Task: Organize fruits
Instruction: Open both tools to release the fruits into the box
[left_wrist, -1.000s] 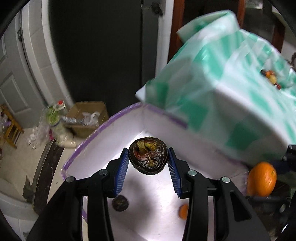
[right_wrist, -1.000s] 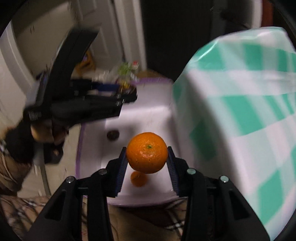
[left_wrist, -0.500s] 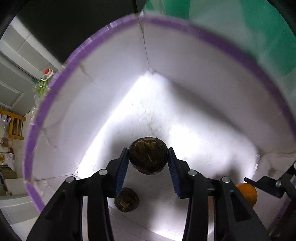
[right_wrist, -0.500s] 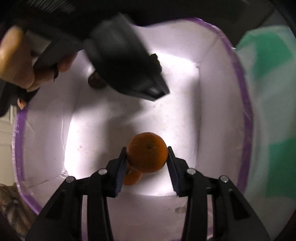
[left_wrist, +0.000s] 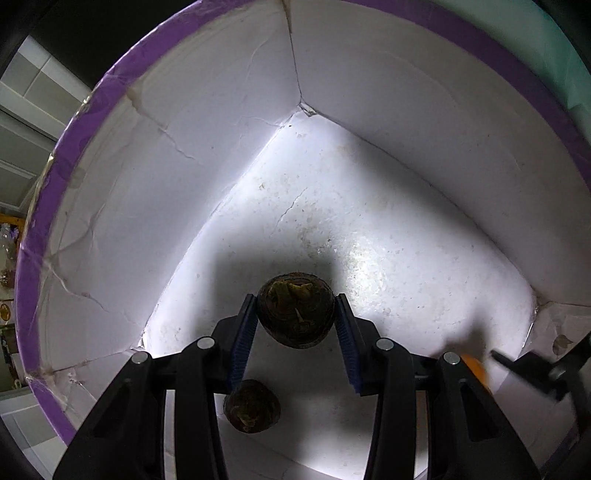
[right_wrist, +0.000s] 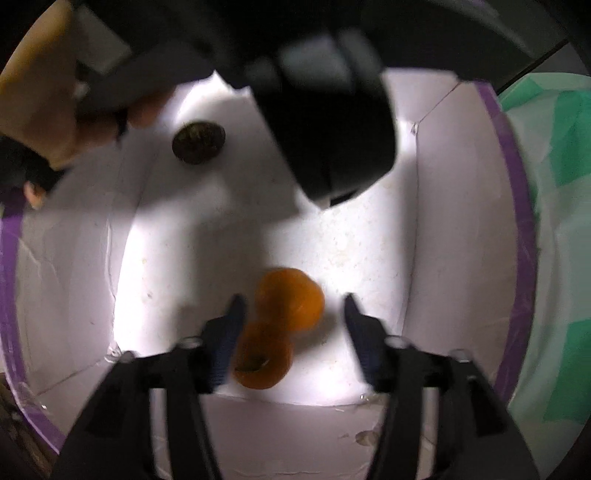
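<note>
Room inventory, as I see it from both wrist cams:

- Wall (left_wrist: 33, 77): pale panelled surface w/ grey bands, far left edge of left view; could be a door, can't tell.
- Dark area (left_wrist: 85, 33): black, unlit, upper left; no detail.
- Wooden furniture (left_wrist: 13, 221): yellow-brown bit at left edge, too small to ID.
- Cloth (right_wrist: 561, 155): green/white check, right side of right view; pale green strip also top right in left view.
- Light: bright, from above, hard shadows.
</note>
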